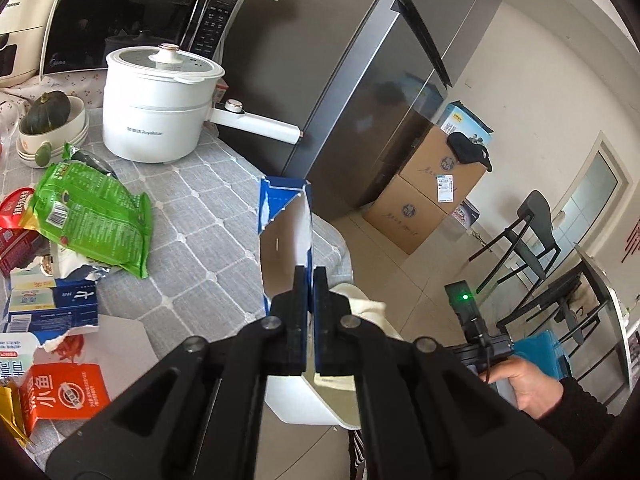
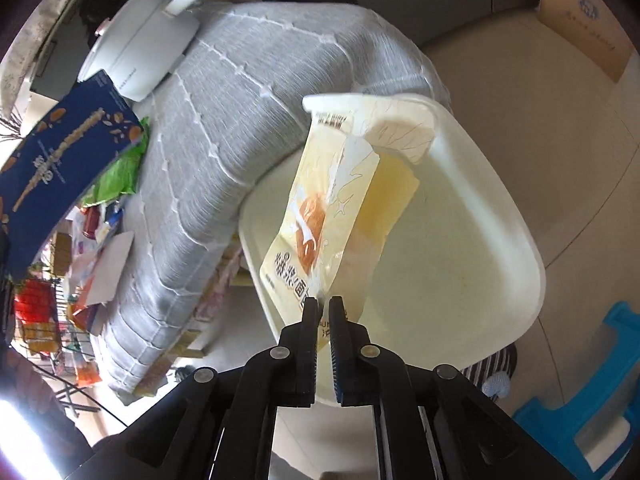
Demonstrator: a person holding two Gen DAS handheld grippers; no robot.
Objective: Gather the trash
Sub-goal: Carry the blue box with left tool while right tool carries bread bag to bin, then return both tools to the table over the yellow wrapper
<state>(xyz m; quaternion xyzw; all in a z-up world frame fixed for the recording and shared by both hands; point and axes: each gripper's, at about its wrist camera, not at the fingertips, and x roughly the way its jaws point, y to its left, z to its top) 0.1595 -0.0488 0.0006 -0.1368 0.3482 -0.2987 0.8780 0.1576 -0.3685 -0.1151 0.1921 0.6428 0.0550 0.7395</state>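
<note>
Grey quilted cloth covers the desk [image 1: 208, 216], wrappers heaped at its left. Left claw [image 1: 311, 276] pinches a torn blue carton [image 1: 280, 236] upright at the desk edge. Right claw [image 2: 324, 304] grips a cream bread wrapper [image 2: 332, 208] over the white bin [image 2: 480, 208].

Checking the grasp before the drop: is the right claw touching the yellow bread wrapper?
Touching. The right wrist view shows the right claw pinching the yellow bread wrapper's lower edge.

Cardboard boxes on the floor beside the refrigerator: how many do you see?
2. The upper cardboard box is stacked on the lower cardboard box, both right of the refrigerator. Others may be hidden behind.
</note>
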